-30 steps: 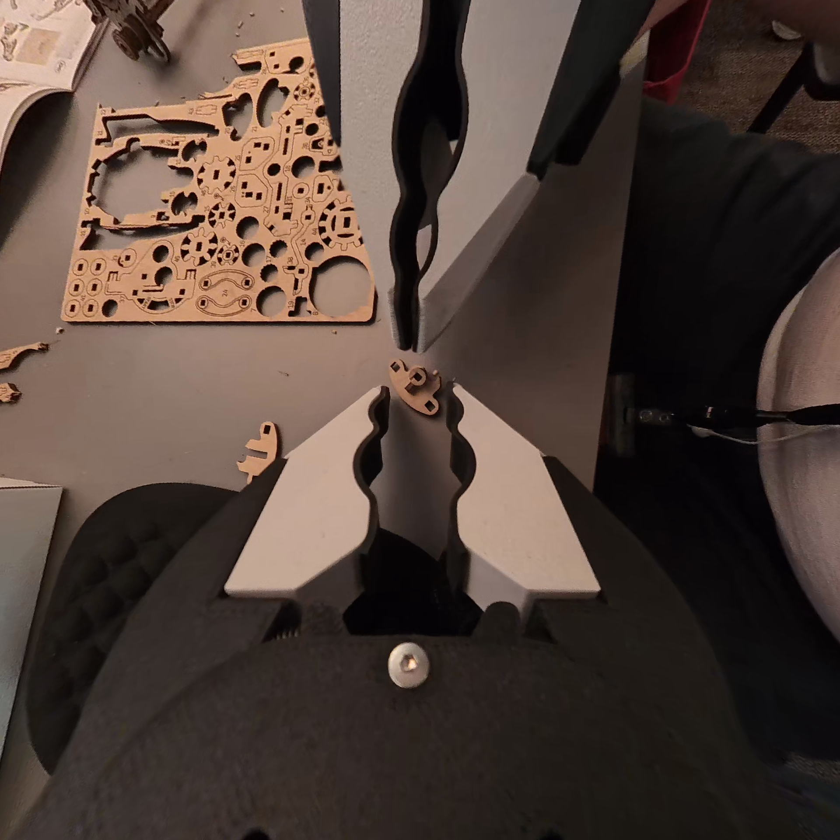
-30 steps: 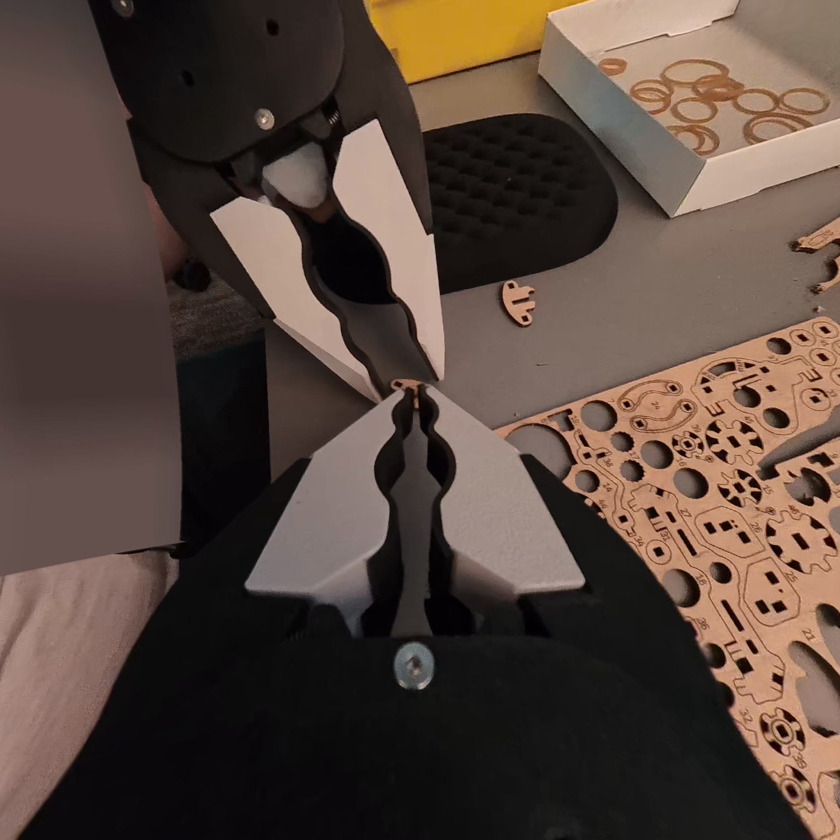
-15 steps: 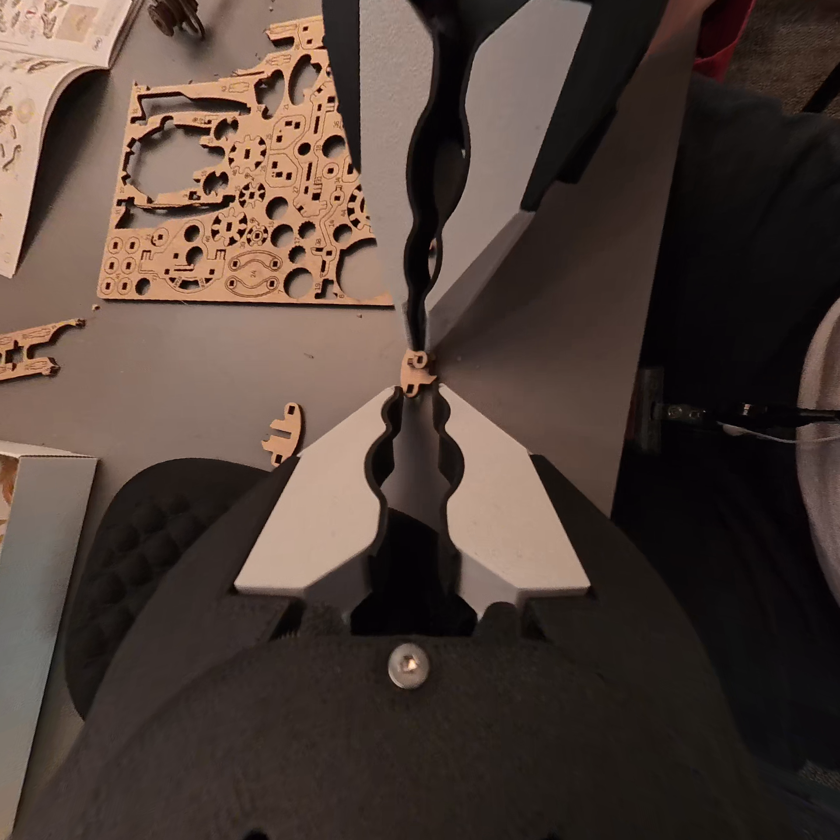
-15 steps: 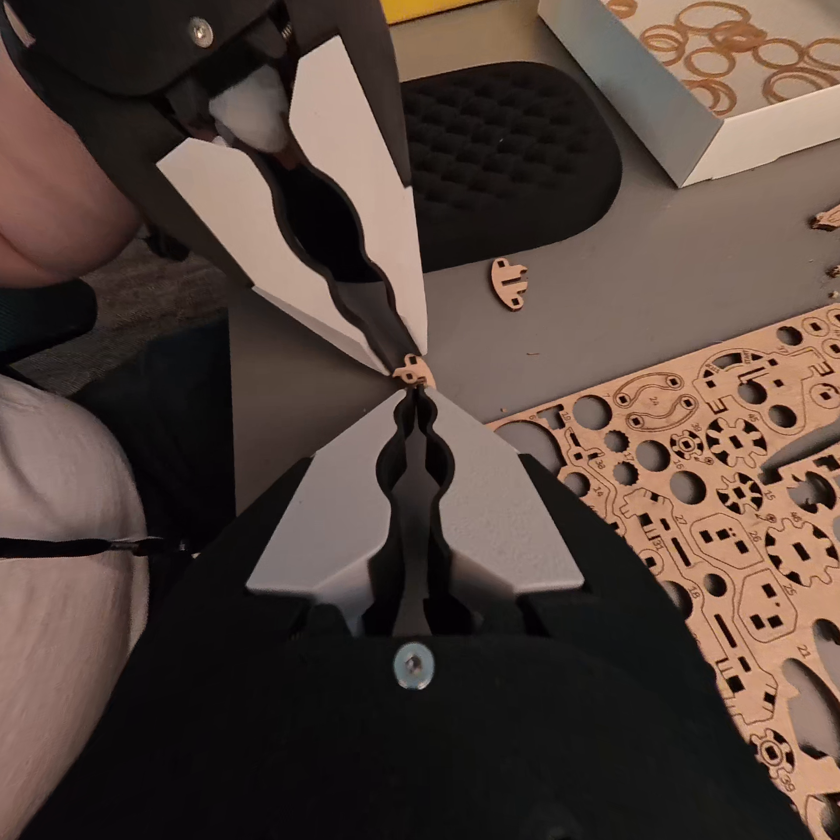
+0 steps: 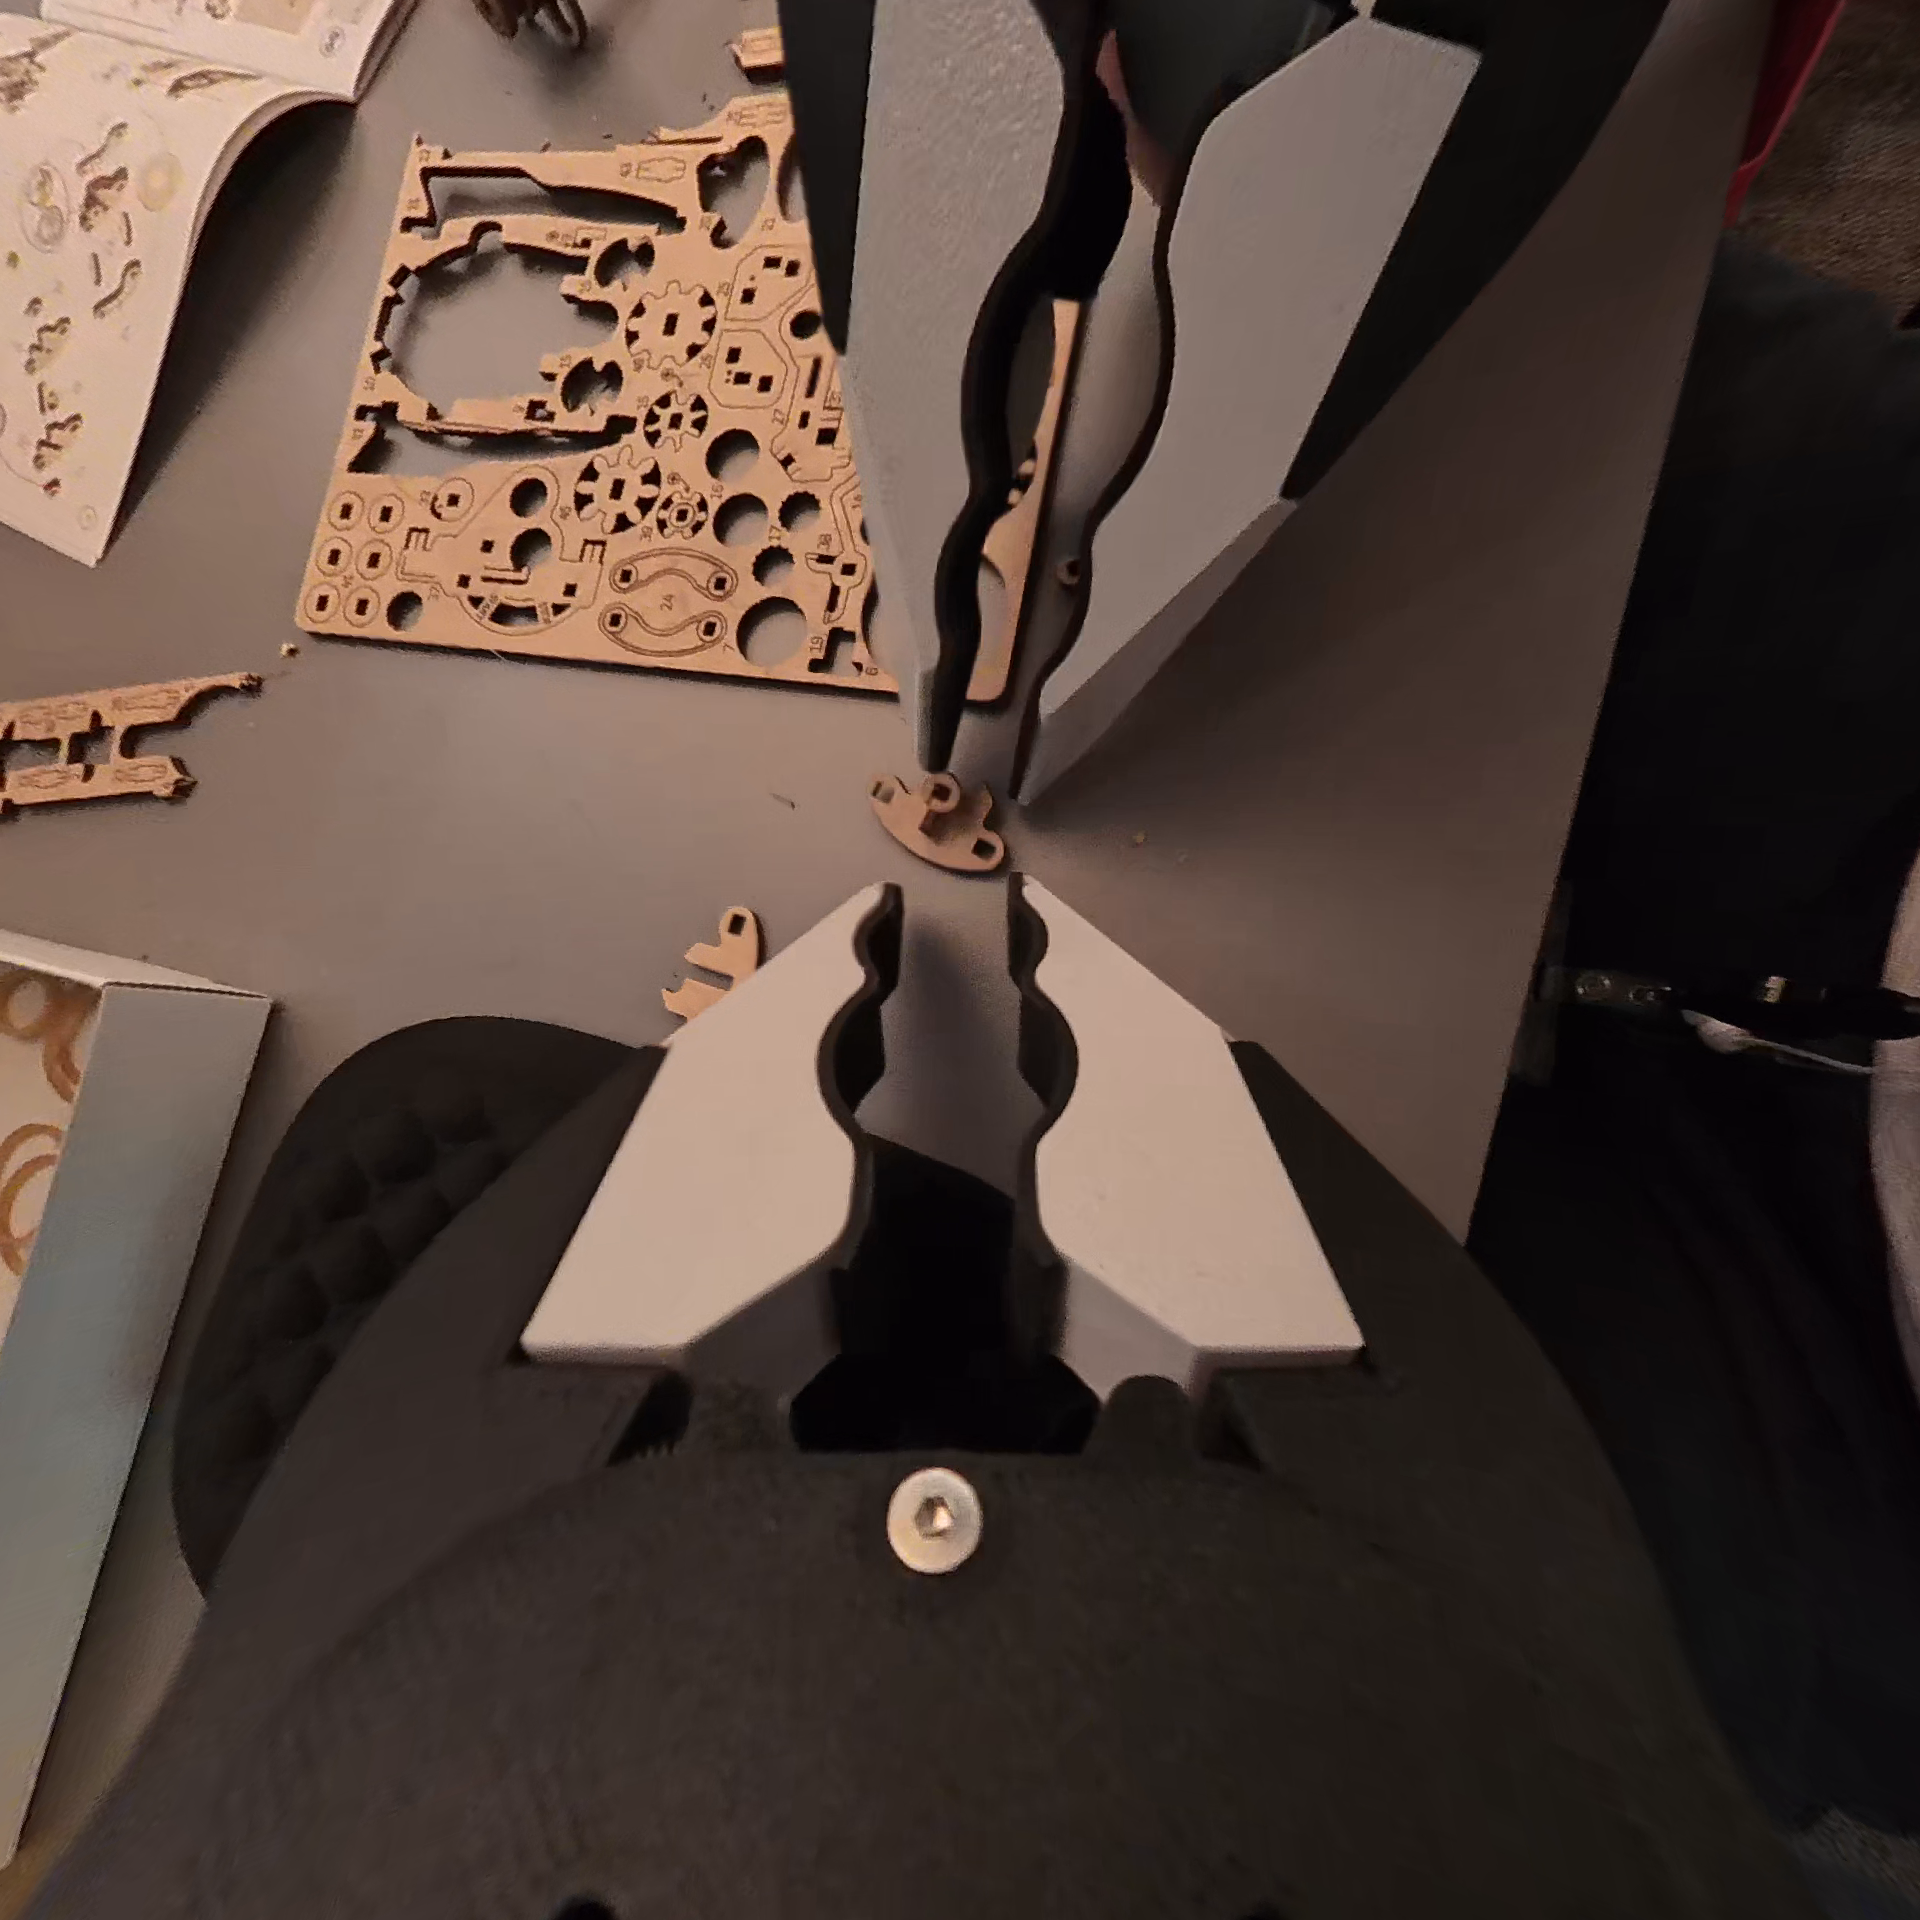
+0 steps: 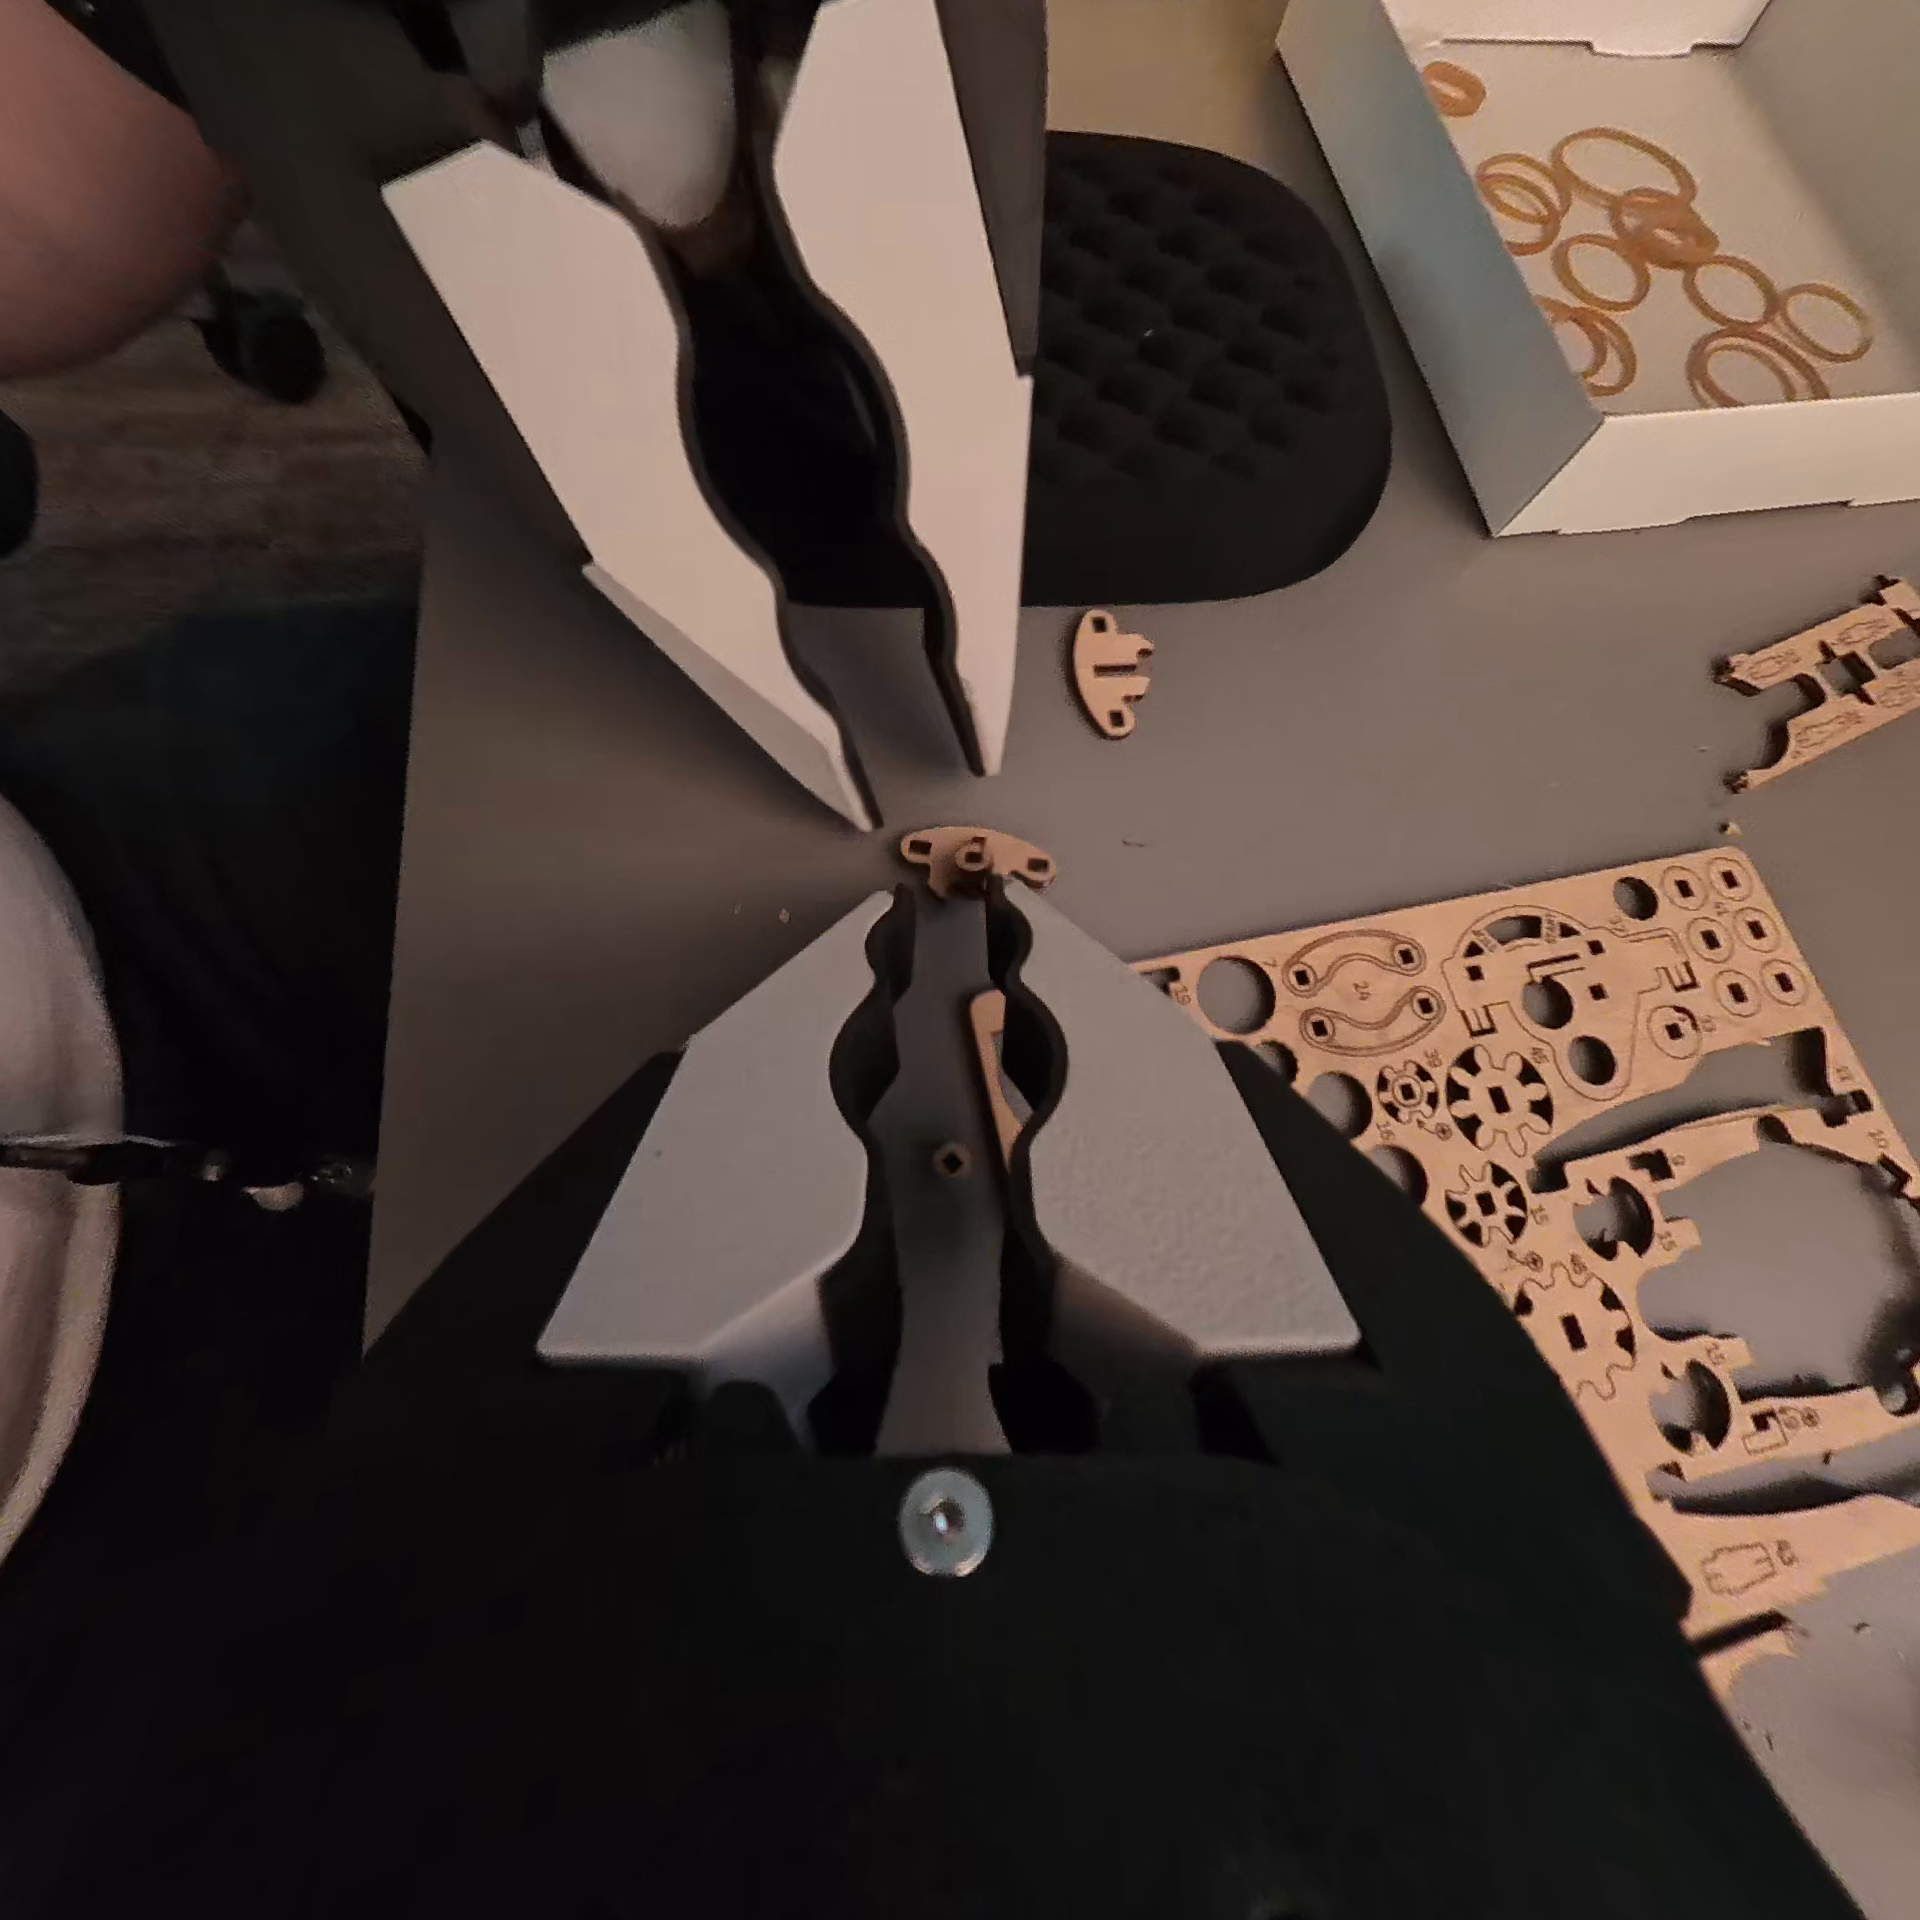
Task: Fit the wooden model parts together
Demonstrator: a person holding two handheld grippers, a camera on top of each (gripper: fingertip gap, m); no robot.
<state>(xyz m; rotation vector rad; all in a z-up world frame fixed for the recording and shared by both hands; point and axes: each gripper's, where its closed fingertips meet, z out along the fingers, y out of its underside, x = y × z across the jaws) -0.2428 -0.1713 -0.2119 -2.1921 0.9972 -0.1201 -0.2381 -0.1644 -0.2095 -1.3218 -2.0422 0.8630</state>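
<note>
A small oval wooden part with a little peg piece fitted in it lies on the grey table, between the tips of both grippers. It also shows in the right wrist view. My left gripper is open and empty, its tips just short of the part. My right gripper is open too, facing the left one across the part. In the left wrist view the right gripper comes down from the top, and one fingertip stands right at the part.
A second small oval part lies by a black foam pad. A punched-out wooden sheet, a loose bracket piece, an open booklet and a white box of rings surround the spot. The table edge is close on the right. Only a small space, under 4 cm, lies between the two pairs of fingers.
My right gripper was shut on the small part and held it up at the left gripper's tips. It has opened, and the part now lies on the table.
</note>
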